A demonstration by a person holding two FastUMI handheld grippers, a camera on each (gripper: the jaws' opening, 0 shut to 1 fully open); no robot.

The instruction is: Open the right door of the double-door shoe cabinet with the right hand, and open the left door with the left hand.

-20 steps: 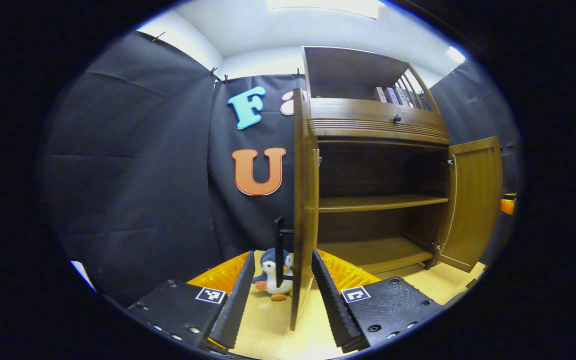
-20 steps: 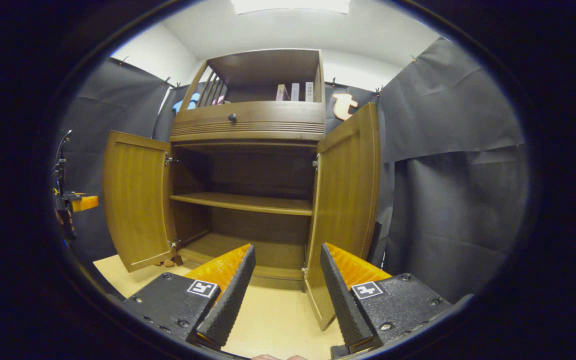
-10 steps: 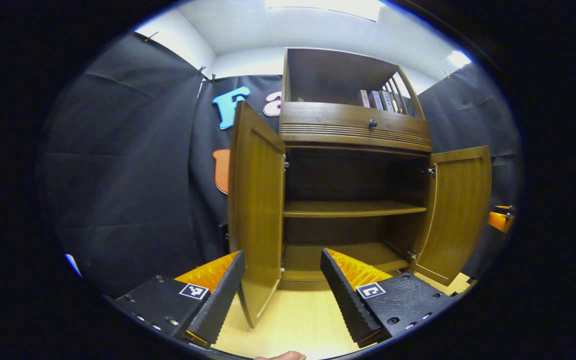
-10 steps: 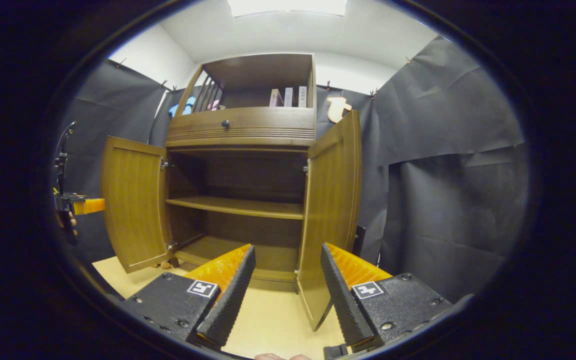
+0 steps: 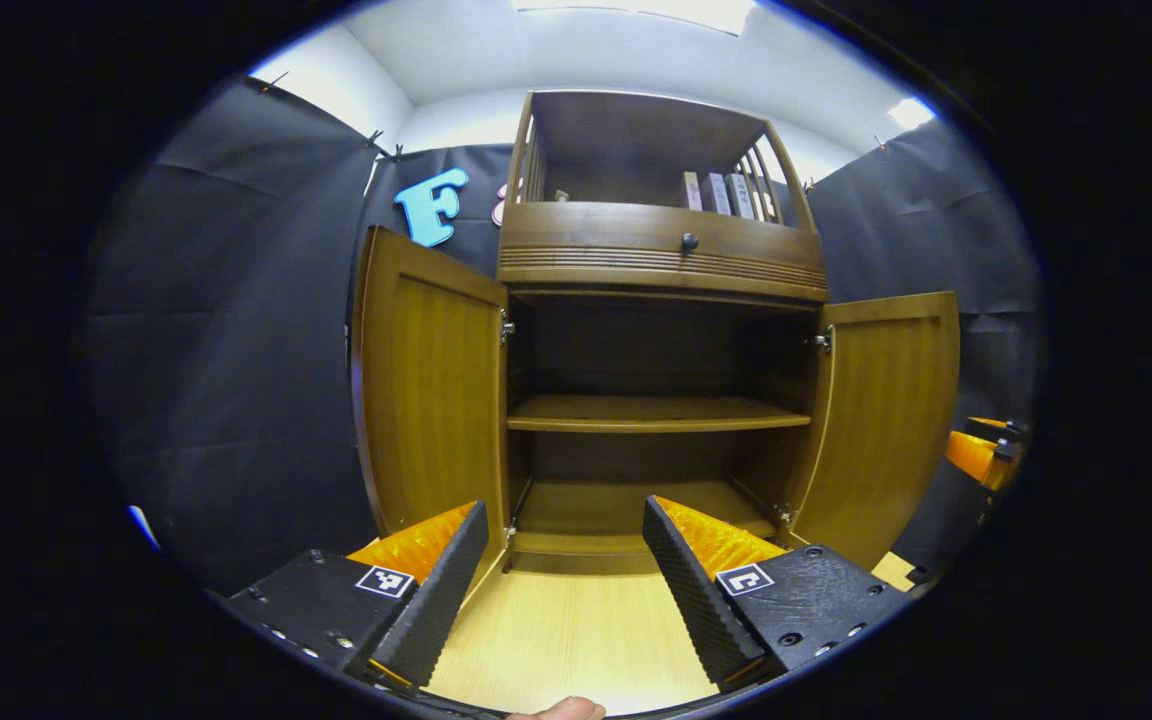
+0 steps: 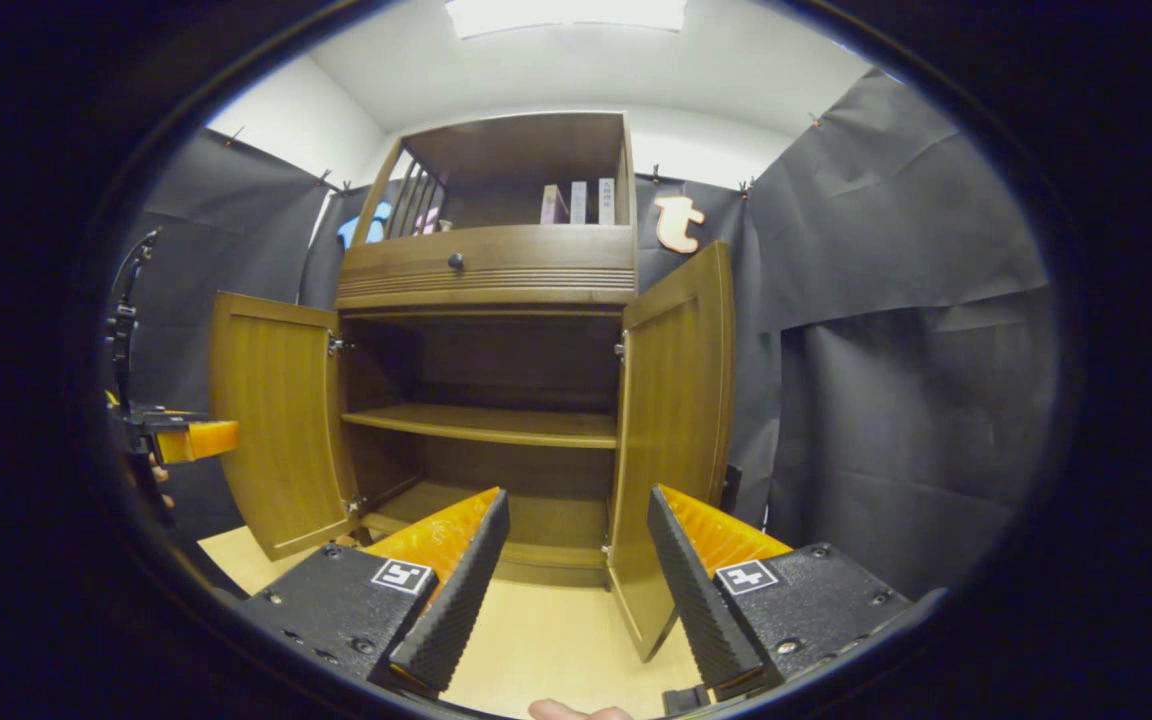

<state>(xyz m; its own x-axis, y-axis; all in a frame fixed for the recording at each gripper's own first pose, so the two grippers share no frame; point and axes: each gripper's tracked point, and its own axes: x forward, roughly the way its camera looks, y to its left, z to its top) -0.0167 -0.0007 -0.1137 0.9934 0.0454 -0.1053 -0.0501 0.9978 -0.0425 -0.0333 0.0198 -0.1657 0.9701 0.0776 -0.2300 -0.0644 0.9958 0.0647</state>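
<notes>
Shoe cabinet (image 5: 656, 400) w/ left door (image 5: 431, 385) & right door (image 5: 881, 420) swung wide; left tool (image 5: 564, 570) & right tool (image 6: 572, 560) both spread apart, empty, over bare floor (image 5: 571, 640).

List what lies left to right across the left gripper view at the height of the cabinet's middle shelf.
Booth wall → open left door → middle shelf → open right door → the other gripper.
</notes>
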